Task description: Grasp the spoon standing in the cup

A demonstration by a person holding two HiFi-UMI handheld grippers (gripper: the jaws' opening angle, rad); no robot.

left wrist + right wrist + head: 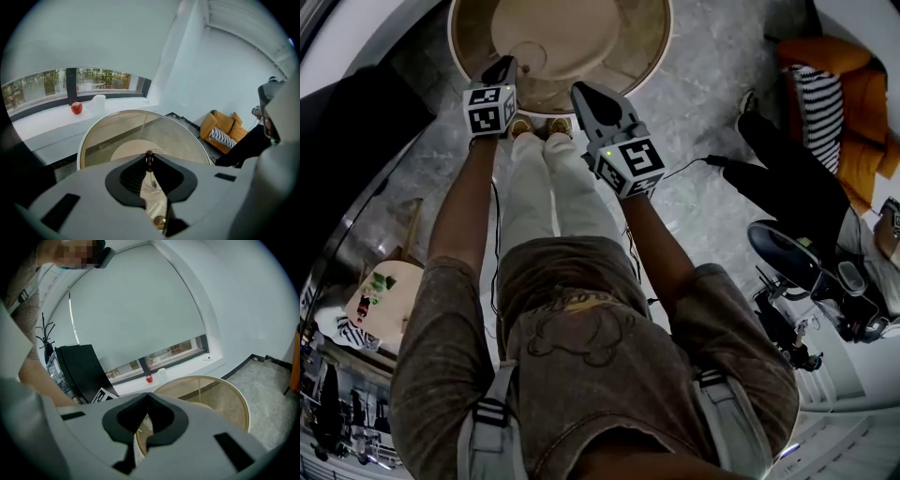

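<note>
A thin spoon (149, 158) with a dark knob at its top stands between the tips of my left gripper (149, 161), which is shut on its handle. The cup below is mostly hidden by the jaws; in the head view it shows as a pale ring (528, 56) on the round glass table (461, 52), just right of my left gripper (502, 67). My right gripper (580, 92) hangs over the table's near edge. Its tips meet with nothing between them (148, 395).
The table's pale rim (89, 136) (236, 397) lies ahead of both grippers. A red apple (76, 108) and a white cup (99, 100) sit on the window sill. An orange armchair (848, 103) and a seated person (797, 183) are to the right, a black cabinet (77, 371) to the left.
</note>
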